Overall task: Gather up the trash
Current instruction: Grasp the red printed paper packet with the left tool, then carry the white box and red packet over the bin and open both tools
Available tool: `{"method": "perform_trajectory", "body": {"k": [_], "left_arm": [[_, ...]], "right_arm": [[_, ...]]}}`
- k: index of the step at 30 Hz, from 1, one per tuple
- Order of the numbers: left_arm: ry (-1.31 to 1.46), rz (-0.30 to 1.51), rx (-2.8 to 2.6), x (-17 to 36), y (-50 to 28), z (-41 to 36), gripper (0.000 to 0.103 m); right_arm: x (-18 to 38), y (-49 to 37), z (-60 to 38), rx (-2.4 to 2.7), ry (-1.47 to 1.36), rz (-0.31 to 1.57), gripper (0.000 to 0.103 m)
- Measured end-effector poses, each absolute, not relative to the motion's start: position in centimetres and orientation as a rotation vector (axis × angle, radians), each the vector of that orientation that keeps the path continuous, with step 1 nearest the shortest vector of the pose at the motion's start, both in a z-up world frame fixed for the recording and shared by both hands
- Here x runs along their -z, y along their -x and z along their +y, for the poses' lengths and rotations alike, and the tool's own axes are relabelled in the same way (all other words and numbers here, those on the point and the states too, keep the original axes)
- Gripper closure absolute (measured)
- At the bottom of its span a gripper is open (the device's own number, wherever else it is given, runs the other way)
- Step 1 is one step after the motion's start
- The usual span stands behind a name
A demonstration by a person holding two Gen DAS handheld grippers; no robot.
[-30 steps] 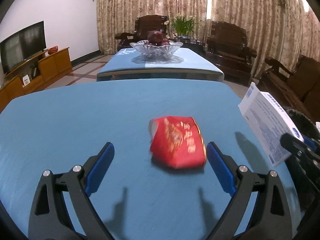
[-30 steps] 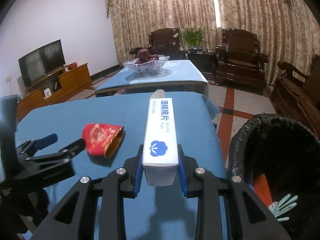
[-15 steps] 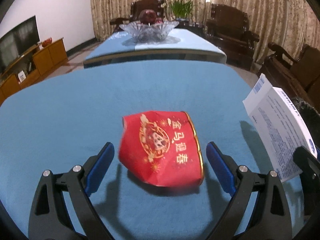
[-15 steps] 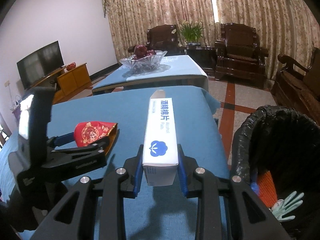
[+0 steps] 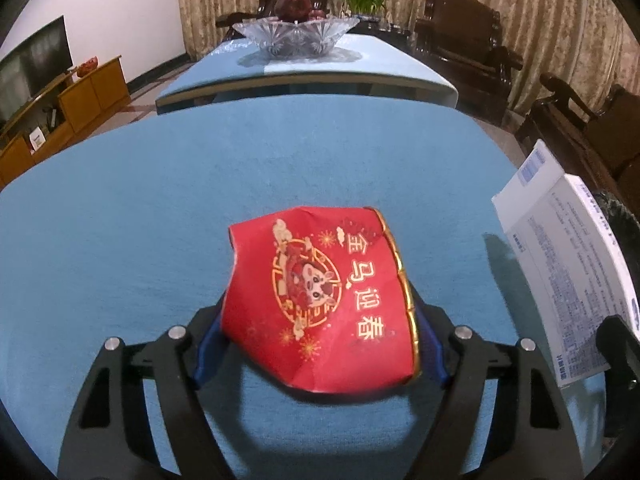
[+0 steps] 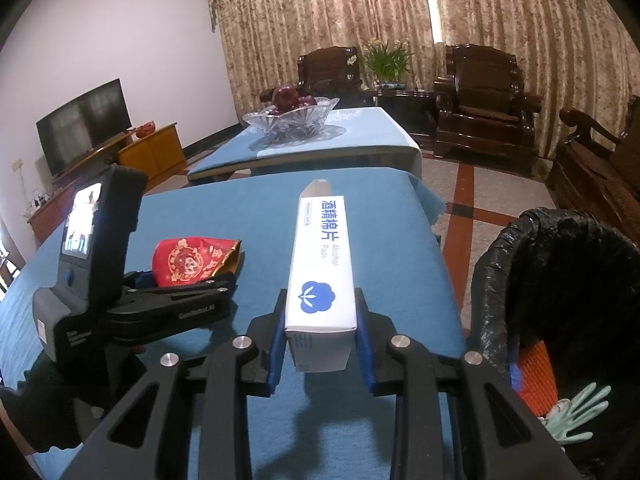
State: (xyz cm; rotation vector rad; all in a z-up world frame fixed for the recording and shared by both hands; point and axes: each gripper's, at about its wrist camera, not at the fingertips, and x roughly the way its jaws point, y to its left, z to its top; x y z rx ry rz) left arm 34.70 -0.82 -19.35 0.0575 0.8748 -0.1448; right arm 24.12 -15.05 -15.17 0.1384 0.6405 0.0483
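Observation:
A crumpled red paper envelope (image 5: 320, 296) with gold print sits between the blue pads of my left gripper (image 5: 320, 344), which is shut on it just above the blue table (image 5: 160, 216). It also shows in the right wrist view (image 6: 192, 258), held by the left gripper (image 6: 176, 280). My right gripper (image 6: 322, 340) is shut on a white alcohol pads box (image 6: 322, 268), held lengthwise above the table's right part. The box also shows at the right edge of the left wrist view (image 5: 568, 280).
A bin with a black liner (image 6: 560, 300) stands on the floor right of the table, with orange trash and a pale glove inside. A second blue table (image 6: 320, 136) with a glass fruit bowl (image 6: 292, 116) lies beyond. Dark wooden armchairs (image 6: 484, 100) stand at the back.
My left gripper moved forward around the red envelope and closed on it. The right gripper with the box barely moved.

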Motion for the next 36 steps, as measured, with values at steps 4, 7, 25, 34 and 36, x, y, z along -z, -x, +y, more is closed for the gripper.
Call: {"method": "perform_trajectory", "body": {"k": [4,7,25,34,36], "left_arm": [[-0.076,0.842,0.154,18.8,-33.6,-1.2,0.029],[-0.076,0.829,0.16,18.2,-32.5,-1.3,0.029],[-0.054,0.708,0.185,12.5,-22.1,0.5,0.029],[-0.04,0.666,0.204,9.8,-18.4,1.0,0.029],[-0.043,0.656,0.216,9.2,-17.8,0.5,0.029]], "right_arm": [[15.2,-24.1,-15.0,-0.047,-0.138,0.642,0.073],[15.2,-23.9,-15.0,-0.041,-0.133,0.641,0.073],[11.4,-19.8,-14.2,-0.051,-0.114,0.594,0.073],[9.2,-15.7,-15.1,-0.054,-0.116,0.556,0.073],[8.6,-14.8,-15.8,-0.042,-0.118,0.543,0.073]]}}
